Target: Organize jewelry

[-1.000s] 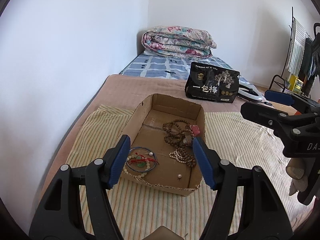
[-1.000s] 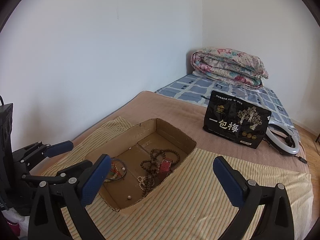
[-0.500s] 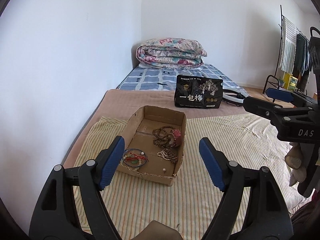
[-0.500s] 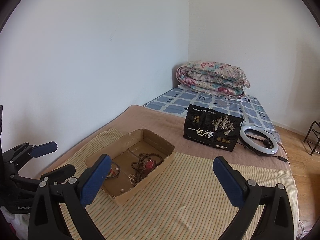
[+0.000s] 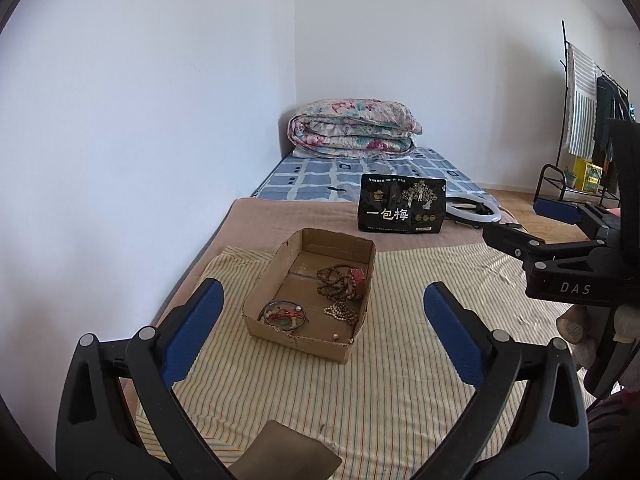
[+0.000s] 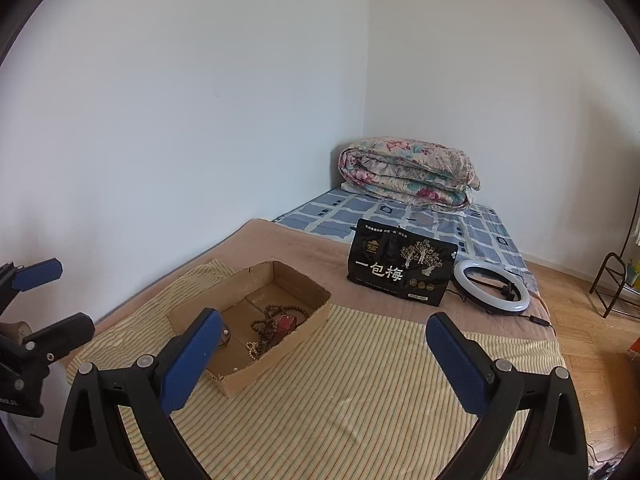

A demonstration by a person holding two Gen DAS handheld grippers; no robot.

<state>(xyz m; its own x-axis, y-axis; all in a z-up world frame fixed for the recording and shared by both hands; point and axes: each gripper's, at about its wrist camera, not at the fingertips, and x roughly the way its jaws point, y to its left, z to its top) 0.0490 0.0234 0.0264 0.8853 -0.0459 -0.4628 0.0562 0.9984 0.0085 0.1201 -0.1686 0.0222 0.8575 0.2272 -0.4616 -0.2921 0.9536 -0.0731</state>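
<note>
so right now both my grippers are hanging above the bed with nothing in them. left gripper (image 5: 320,320) has its blue fingers (image 5: 192,332) spread wide and released, and through the gap i see the cardboard box (image 5: 344,350) sitting on the striped cloth (image 5: 360,400). right gripper (image 6: 320,356) is the same deal, fingers (image 6: 456,364) wide apart and grasping nothing, with the box (image 6: 304,330) just past its left finger.

the jewelry is all inside that box: a pile of brown bead strands (image 5: 334,284) against the right wall with a small red piece (image 5: 358,275) on top, a string of pale beads (image 5: 340,312) just in front of it, a tangle of thin bangles with red cord (image 5: 284,315) in the near-left corner, and one loose pearl (image 5: 335,336) near the front wall.

beyond the box a black bag with white lettering (image 5: 402,208) stands upright on the tan blanket (image 5: 288,220), a ring light (image 6: 492,286) lies flat just beside it, and a folded floral quilt (image 5: 352,128) is at the far end of the bed by the wall corner. clothes rack (image 5: 584,112) off to the right.
</note>
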